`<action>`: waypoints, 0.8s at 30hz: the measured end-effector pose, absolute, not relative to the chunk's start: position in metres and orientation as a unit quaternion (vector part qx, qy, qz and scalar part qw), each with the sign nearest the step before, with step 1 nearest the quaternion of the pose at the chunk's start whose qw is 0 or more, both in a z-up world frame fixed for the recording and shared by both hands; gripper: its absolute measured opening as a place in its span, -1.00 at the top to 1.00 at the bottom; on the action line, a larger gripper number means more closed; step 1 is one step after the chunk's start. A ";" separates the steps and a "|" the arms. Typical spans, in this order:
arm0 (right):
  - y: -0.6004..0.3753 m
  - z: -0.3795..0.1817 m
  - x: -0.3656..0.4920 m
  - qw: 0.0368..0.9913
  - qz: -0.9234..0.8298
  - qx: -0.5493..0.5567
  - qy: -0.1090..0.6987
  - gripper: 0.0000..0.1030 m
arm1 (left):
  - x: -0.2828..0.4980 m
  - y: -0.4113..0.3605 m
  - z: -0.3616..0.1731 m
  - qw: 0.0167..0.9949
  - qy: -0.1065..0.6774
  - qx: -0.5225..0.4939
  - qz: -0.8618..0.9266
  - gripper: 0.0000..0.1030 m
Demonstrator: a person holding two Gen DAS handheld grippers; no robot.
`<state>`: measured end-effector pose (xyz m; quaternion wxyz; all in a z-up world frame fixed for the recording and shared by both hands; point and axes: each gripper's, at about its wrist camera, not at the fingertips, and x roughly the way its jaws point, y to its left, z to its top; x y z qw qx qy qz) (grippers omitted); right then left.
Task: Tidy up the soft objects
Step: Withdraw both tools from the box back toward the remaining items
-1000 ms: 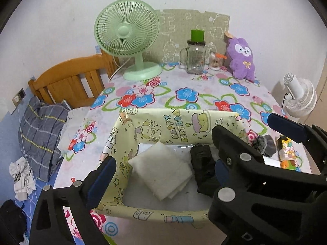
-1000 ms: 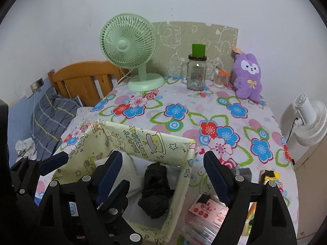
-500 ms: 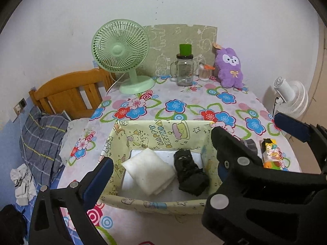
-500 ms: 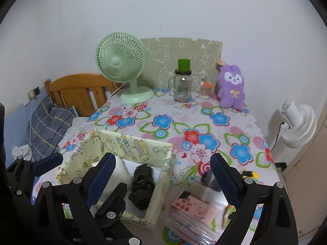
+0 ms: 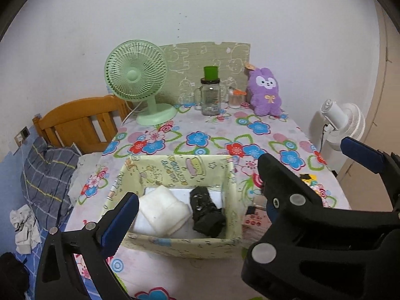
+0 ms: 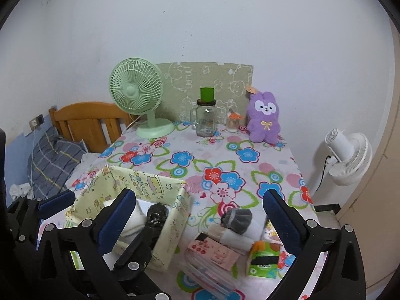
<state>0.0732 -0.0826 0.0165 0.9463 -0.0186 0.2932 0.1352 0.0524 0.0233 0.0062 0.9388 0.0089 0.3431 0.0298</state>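
A yellow cartoon-print fabric box (image 5: 175,172) (image 6: 147,182) stands on the flowered tablecloth. Inside it a folded white cloth (image 5: 162,212) lies to the left of a rolled black cloth (image 5: 205,212) (image 6: 156,215). My left gripper (image 5: 197,220) hovers open above the box's near side, holding nothing. My right gripper (image 6: 200,212) is just right of it, its jaws still opening wide with nothing gripped. A grey sock (image 6: 237,218) lies on the table beyond the right gripper's fingers. A purple plush rabbit (image 5: 266,91) (image 6: 263,117) sits at the table's back right.
A pink pack (image 6: 212,252) and a green tissue pack (image 6: 262,260) lie at the front right. A green desk fan (image 6: 136,90) and a glass jar (image 6: 206,120) stand at the back. A white fan (image 6: 347,155) is off the table's right edge, a wooden headboard (image 6: 87,122) to the left.
Both grippers have drawn back and up from the box, which now looks smaller and farther. The right jaws have spread wider. The sock and packs have come into the right wrist view.
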 end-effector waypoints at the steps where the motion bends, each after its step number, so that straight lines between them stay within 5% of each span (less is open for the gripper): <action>1: -0.086 0.016 0.072 0.945 0.137 -0.016 0.296 -1.00 | 0.051 0.021 0.007 0.939 0.343 0.008 0.029 -0.99; 24: -0.142 -0.015 0.057 0.947 0.099 -0.005 0.305 -1.00 | 0.044 -0.031 -0.021 0.938 0.347 0.009 0.004 -0.99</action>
